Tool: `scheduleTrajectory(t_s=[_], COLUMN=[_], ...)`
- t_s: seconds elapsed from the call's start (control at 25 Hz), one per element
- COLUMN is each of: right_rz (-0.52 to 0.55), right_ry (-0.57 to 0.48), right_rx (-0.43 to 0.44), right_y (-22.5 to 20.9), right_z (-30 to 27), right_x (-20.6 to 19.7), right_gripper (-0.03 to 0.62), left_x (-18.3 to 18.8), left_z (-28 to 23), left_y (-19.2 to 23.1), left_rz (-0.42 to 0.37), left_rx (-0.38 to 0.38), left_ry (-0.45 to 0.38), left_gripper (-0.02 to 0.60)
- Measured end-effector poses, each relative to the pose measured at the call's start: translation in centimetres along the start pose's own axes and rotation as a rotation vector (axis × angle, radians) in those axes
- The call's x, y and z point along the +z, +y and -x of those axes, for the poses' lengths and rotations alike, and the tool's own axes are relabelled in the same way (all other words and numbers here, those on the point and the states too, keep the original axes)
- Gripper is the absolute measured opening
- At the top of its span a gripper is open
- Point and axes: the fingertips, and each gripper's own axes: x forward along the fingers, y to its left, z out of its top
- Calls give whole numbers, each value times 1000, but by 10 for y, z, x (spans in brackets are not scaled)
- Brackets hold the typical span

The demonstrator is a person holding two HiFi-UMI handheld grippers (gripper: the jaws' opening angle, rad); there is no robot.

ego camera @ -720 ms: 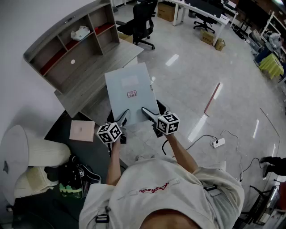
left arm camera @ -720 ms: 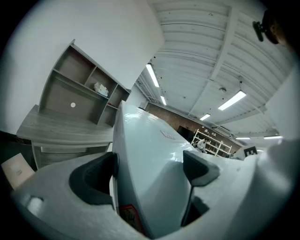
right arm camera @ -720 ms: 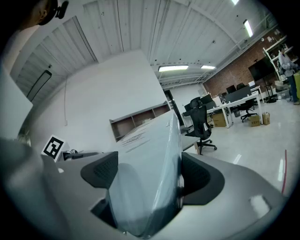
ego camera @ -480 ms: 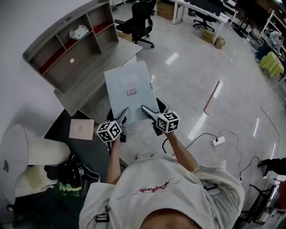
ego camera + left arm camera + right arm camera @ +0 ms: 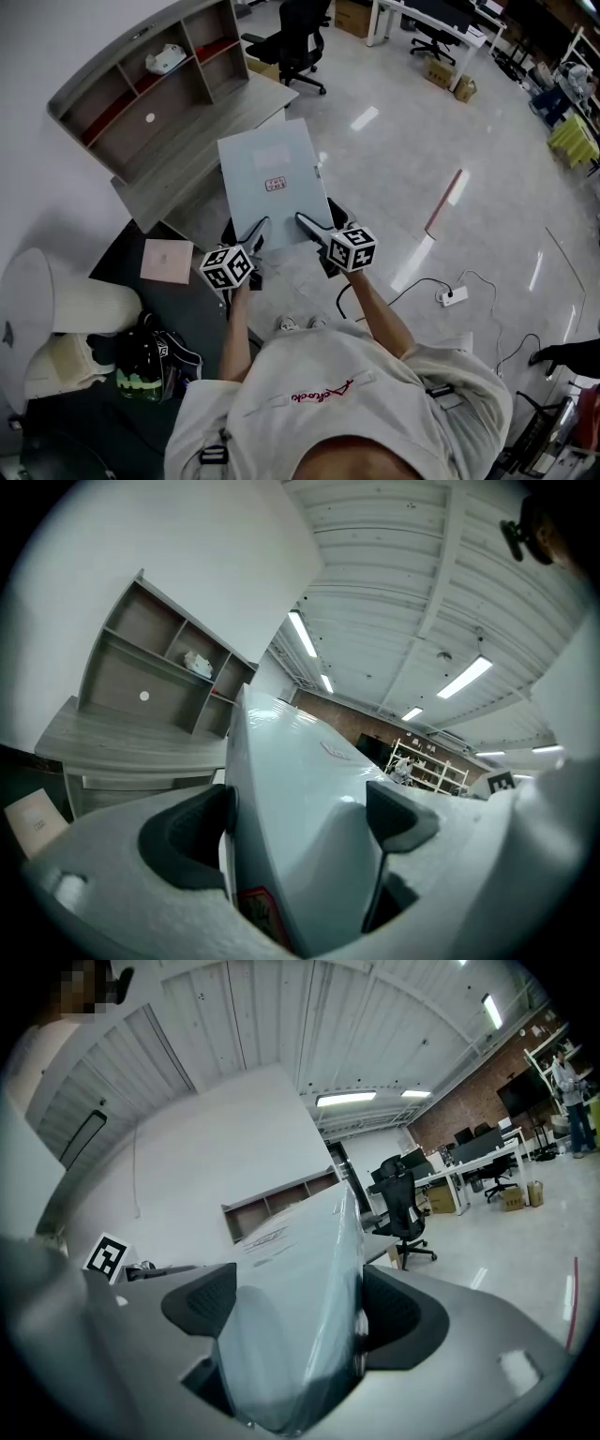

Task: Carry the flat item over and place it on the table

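Note:
A flat pale grey-blue folder with a small red-printed label is held level in the air, over the floor in front of the grey wooden desk. My left gripper is shut on its near edge at the left, and my right gripper is shut on the same edge at the right. In the left gripper view the folder fills the wide gap between the dark pads. The right gripper view shows the folder clamped the same way, with the desk's shelves beyond.
The desk carries a shelf hutch holding a white object. A black office chair stands behind it. A pink box lies on a dark surface at my left, near a white lamp shade. A power strip trails cable across the floor.
The folder and both grippers have edged slightly forward toward the desk. Both grips look unchanged.

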Motion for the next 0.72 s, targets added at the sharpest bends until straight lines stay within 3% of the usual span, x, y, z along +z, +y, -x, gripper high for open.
scheduleTrajectory(t_s=[0.32,0.72], right_rz=[14,14], right_ry=[8,24], right_rx=[26,23], right_y=[-16,-33], right_z=[10,-22], right_x=[9,11], right_gripper=[419,419], left_x=[-5,1], left_z=[-9,-38], left_y=[-18,3], left_rz=[8,15], left_rx=[25,27], left_ry=[-19,-13], left_gripper=[474,474])
